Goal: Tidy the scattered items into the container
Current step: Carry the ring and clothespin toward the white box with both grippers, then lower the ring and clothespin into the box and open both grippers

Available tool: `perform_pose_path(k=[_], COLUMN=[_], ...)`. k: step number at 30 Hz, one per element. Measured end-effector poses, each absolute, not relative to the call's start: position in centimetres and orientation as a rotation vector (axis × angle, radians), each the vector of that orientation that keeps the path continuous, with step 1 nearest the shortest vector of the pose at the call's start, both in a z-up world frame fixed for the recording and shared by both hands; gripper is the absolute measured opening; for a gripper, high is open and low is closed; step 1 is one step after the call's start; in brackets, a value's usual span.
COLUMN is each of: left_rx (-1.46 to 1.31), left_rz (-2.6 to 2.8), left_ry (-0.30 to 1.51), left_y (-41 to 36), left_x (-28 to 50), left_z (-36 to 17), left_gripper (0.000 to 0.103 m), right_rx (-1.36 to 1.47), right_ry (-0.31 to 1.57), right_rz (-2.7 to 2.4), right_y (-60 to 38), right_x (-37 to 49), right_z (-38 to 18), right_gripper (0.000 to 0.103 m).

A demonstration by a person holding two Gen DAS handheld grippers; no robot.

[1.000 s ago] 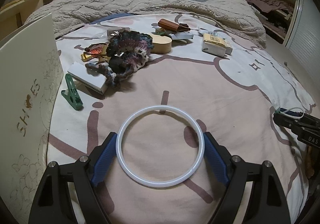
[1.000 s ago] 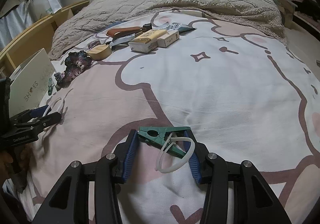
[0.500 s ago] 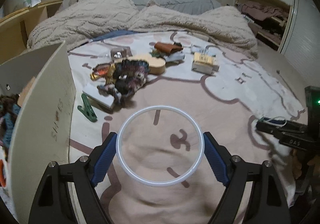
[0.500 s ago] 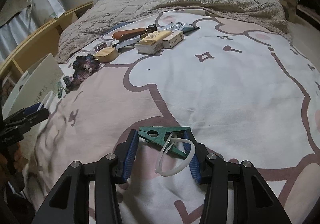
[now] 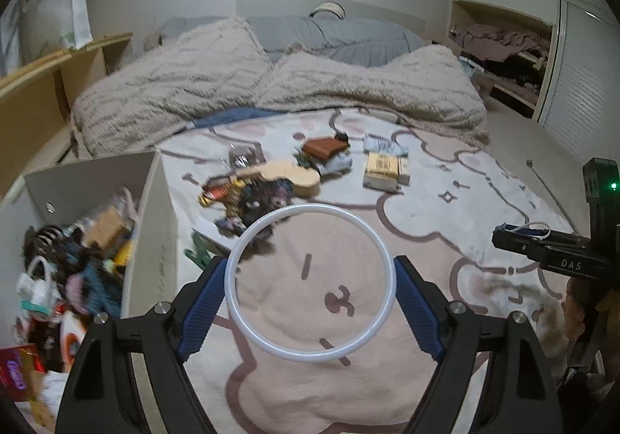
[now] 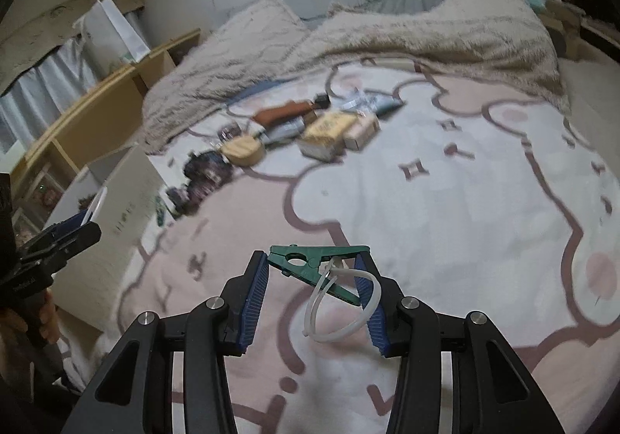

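So over on the left there's the open shoe box (image 5: 155, 240), already pretty stuffed with odds and ends, sitting on the bed (image 5: 445, 201) at its left edge. The left gripper (image 5: 310, 290) is spread wide and pinching a thin white ring (image 5: 381, 252) just by its outer rim, one pad on each side. That's a sketchy hold imo: a hoop like that can flex or pop sideways out of the pads if the squeeze is off-centre, and it'd land back on the blanket short of the box.

Middle of the bed, the leftover pile (dark crocheted thing (image 5: 267, 197), round wooden box (image 5: 302, 178), brown case (image 5: 321, 147), small cartons (image 5: 381, 170)) hasn't been collected yet.

On the right, the right gripper (image 6: 310, 290) is clamped across a green clothes peg (image 6: 310, 263) with a loop of white cord (image 6: 341, 317) dangling off it. The peg sits diagonal between the pads, so it could pivot and slip, and that loose loop could easily snag on the box wall on the way in.
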State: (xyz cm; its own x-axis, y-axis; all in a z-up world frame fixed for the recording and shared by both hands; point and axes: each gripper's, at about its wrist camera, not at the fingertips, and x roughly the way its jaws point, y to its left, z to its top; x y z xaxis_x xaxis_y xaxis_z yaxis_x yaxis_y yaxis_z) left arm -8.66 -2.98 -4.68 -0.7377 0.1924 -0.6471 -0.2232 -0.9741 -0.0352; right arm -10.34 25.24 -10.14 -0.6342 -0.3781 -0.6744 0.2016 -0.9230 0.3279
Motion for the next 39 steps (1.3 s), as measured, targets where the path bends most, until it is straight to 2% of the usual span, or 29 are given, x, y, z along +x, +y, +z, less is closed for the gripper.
perform_pose_path(k=[9,19,39], left_rx=[-0.946,-0.895,-0.96], left_rz=[2.851,3.055,3.308], left_ry=[0.028,-0.035,-0.216], left_y=[-5.9,-12.5,-24.9], left_x=[-7.0,-5.0,-2.1], left_z=[-0.5,2.2,1.7], left_gripper=[0.084,0.084,0.084], right_rx=[0.994,0.899,0.763], right_ry=[-0.151,-0.14,-0.017], right_rz=[-2.54,-2.421,-2.221], right_y=[21.5,15.2,2.8], right_x=[-11.3,-13.1,-13.0], right_z=[-5.7,-2.5,1.4], right_gripper=[0.047,0.047,0.047])
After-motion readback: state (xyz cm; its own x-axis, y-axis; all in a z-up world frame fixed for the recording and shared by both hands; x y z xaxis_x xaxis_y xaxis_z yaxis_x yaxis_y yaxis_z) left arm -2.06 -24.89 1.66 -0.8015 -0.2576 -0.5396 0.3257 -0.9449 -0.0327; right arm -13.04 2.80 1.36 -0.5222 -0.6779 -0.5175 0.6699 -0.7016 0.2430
